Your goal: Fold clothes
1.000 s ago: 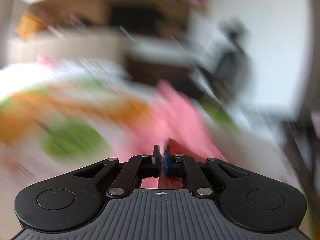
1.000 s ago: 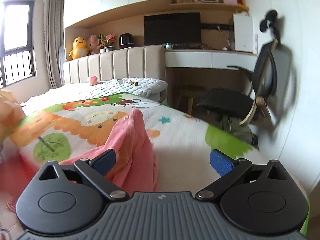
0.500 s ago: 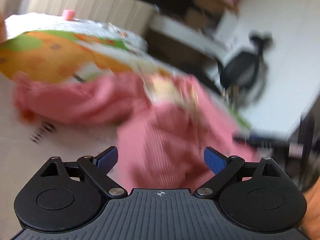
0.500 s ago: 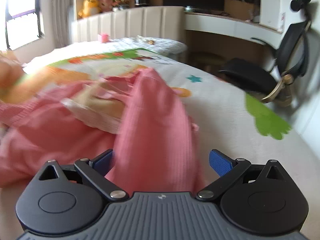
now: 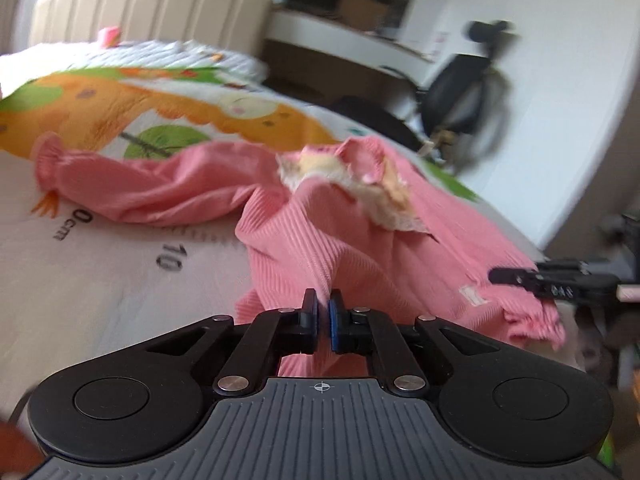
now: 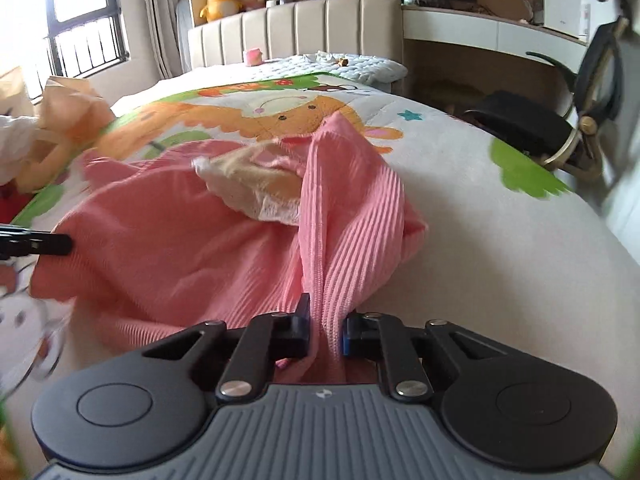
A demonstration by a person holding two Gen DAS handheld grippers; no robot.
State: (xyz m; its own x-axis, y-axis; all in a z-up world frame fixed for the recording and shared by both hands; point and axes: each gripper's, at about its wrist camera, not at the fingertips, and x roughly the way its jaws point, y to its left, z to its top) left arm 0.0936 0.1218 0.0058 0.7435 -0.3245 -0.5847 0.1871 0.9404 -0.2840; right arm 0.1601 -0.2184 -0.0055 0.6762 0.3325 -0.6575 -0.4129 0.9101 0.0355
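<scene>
A pink ribbed garment (image 5: 320,240) with a cream lace-trimmed collar (image 5: 384,204) lies crumpled on the bed. One sleeve (image 5: 132,184) stretches out to the left. My left gripper (image 5: 322,312) is shut on a fold of the pink fabric at its near edge. In the right wrist view the same pink garment (image 6: 180,240) spreads to the left, and my right gripper (image 6: 325,316) is shut on a raised ridge of its fabric. The other gripper's black fingers (image 6: 36,243) show at the garment's left edge.
The bed has a cartoon-print blanket (image 6: 460,208) with printed ruler marks (image 5: 168,258). A padded headboard (image 6: 296,24), a desk (image 6: 492,32) and a black office chair (image 6: 560,120) stand behind and to the right. An orange cloth heap (image 6: 60,120) lies at the left.
Both grippers were open half a second ago and have now closed on folds of the pink garment. The garment now lies spread on the bed.
</scene>
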